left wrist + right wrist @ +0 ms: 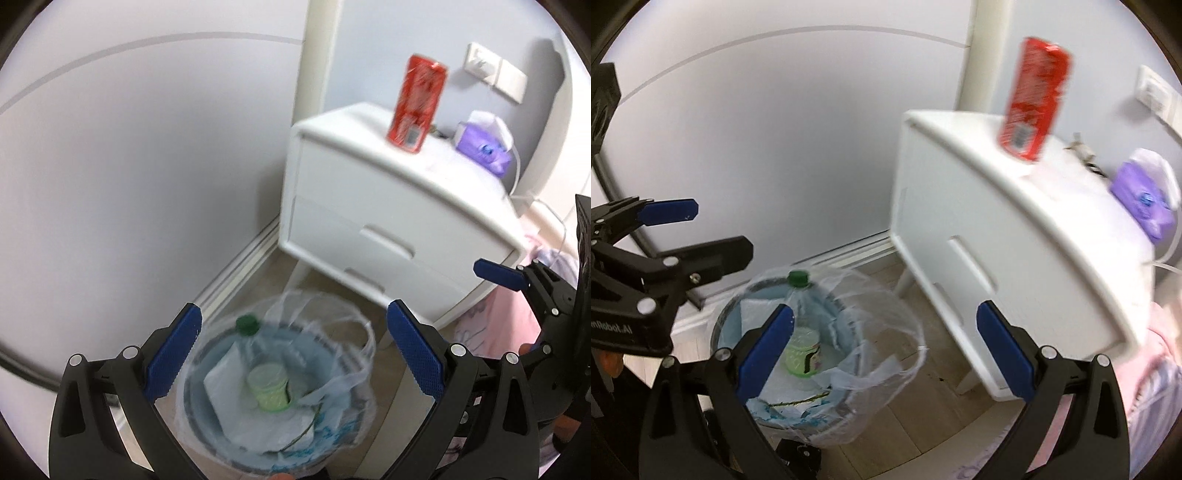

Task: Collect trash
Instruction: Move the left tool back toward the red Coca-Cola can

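Note:
A round trash bin [207,439] lined with a clear plastic bag stands on the floor by the wall; it also shows in the right wrist view [718,328]. Inside lie a plastic bottle with a green cap [246,325] [798,277], white paper [221,387] and a pale green cup [269,387] [802,352]. A red soda can [417,103] [1034,103] stands on the white nightstand [369,206] [997,229]. My left gripper [293,350] hangs open and empty just above the bin. My right gripper [884,350] is open and empty, right of the bin.
A purple tissue pack [484,146] [1141,206] and a white cable sit on the nightstand's far side. Wall sockets [495,72] are behind it. Pink bedding [498,325] lies at the right. A white baseboard [236,269] runs along the grey wall.

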